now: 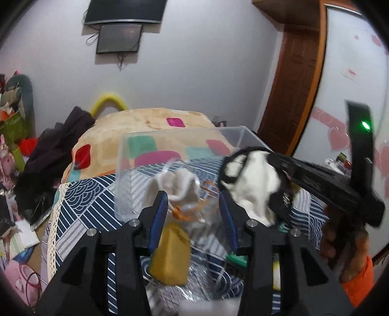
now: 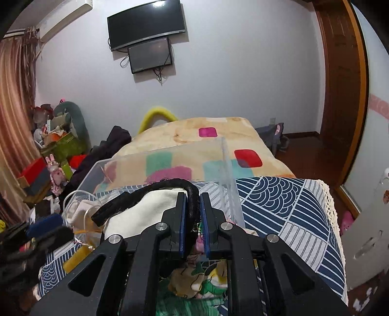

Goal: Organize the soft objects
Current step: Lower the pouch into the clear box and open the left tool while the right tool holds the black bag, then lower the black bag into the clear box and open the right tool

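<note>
A curved black television hangs on the pale wall above a smaller dark screen, cables trailing beneath both. Below, a bed carries a cream blanket patterned with pink, red and teal patches, a yellow padded arch rising behind it and dark clothing heaped at its left edge. Brown striped curtains flank a cluttered corner of boxes and toys at left, while a wooden door frame stands at right.
</note>
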Motion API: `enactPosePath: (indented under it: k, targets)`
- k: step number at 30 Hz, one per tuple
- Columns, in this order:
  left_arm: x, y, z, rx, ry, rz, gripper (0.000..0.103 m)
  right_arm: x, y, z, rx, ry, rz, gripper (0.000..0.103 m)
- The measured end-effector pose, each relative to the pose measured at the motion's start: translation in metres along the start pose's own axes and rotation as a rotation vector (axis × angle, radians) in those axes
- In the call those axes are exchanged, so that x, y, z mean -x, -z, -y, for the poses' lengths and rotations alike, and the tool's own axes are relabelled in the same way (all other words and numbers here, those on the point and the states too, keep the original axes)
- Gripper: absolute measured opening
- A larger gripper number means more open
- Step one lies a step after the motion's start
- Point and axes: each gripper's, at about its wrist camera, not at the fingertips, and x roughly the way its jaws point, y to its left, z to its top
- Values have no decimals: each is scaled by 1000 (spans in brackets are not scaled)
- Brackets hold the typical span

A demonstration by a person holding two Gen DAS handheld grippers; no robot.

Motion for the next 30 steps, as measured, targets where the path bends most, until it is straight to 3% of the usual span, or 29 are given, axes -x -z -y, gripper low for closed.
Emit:
enactPosePath:
  k: [4,9,12,15,19,22,24,27,30]
  targets:
    - [4,7,16,-49,24,-26,43,-3,-1,2,-2,-5,-11,11]
    - [-7,25,30,-115,-20,-95,44,-3,-1,2,-12,-17,-16,11]
    - [-14,29,32,-112,-23,-121,46,-4,0,0,0,-16,-17,12]
    - [-18,26,35,-104,-11,-133,55,-3,-1,-1,4,-14,-13,12]
    - [-23,17,33,-49,8,-138,56,-1,-1,2,-6,-16,-12,13]
    - [-27,7,24,5,7,-132,56,1,-1,5,-9,-20,-8,21]
    - [-30,1,19,37,20,-137,56,5,1,6,-8,-31,-2,34]
    - [-35,-5,15,54,-4,-140,56,15,3,5,5,-38,20,46]
    - [-39,-9,11,66,-28,-135,56,27,6,5,38,-31,48,52]
